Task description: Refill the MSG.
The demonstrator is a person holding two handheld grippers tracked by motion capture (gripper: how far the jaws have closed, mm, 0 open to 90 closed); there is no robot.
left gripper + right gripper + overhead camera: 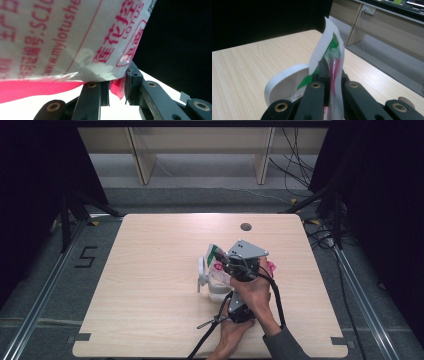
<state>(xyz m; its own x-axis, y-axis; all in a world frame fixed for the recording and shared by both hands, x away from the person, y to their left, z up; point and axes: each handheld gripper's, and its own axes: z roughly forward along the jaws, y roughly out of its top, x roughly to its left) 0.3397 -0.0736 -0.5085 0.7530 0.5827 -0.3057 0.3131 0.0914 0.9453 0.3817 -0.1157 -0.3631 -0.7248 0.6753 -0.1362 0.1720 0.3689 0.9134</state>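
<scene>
High view: both hands meet near the middle of the table (150,270), the right gripper (231,262) above the left gripper (231,309). Between them stands a plastic bag (218,270) with red print, beside a white holder (201,275). In the right gripper view the jaws are closed on the bag's top edge (the green and white part). In the left gripper view the jaws pinch a red corner of the bag.

You've got open table (150,285) all round; only the white jug (212,285) and printed plastic bag (216,254) crowd the middle.
</scene>
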